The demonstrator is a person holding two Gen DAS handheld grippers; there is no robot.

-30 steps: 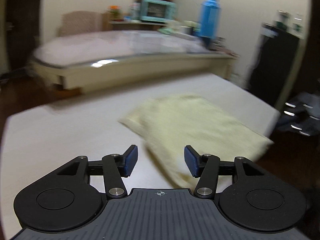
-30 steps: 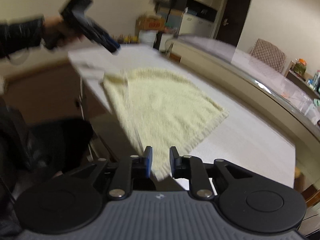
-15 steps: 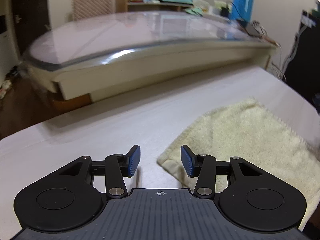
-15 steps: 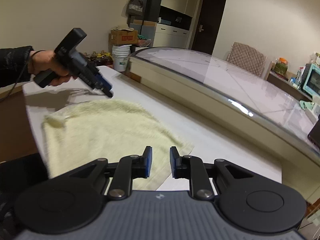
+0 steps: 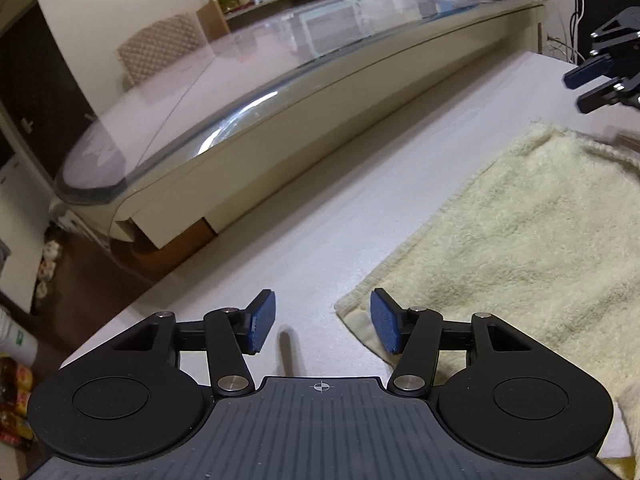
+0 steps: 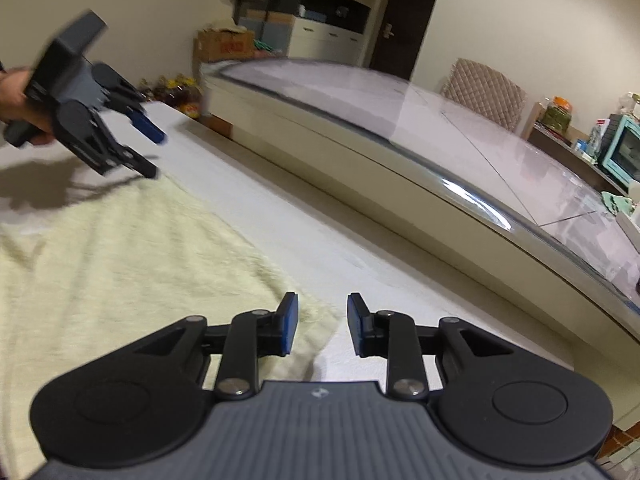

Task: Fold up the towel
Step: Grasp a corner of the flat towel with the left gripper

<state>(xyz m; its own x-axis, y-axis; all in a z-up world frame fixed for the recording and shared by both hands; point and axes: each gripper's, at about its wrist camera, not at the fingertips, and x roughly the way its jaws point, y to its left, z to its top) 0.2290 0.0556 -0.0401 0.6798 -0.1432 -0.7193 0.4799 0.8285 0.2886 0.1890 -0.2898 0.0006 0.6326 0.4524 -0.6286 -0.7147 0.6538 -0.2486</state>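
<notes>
A pale yellow terry towel (image 5: pixel 520 248) lies flat on the white tabletop (image 5: pixel 320 216). Left tongs (image 5: pixel 323 326) and right tongs (image 6: pixel 317 330) are both opening, empty, each at a towel corner around 6 o'clock.

Towel (image 5: pixel 520 240) lies flat on counter (image 5: pixel 320 220). Left hand-held gripper (image 5: pixel 323 326) at one near corner, right hand-held gripper (image 6: pixel 322 330) at the other. Glass-topped table (image 5: pixel 280 80) behind counter.

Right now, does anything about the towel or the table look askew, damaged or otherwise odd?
Nothing stands out. The pale yellow towel lies flat on the white table, undamaged, nothing spilled. The left gripper and right gripper each sit at a towel corner, jaws opening, no cloth pinched in either.
</notes>
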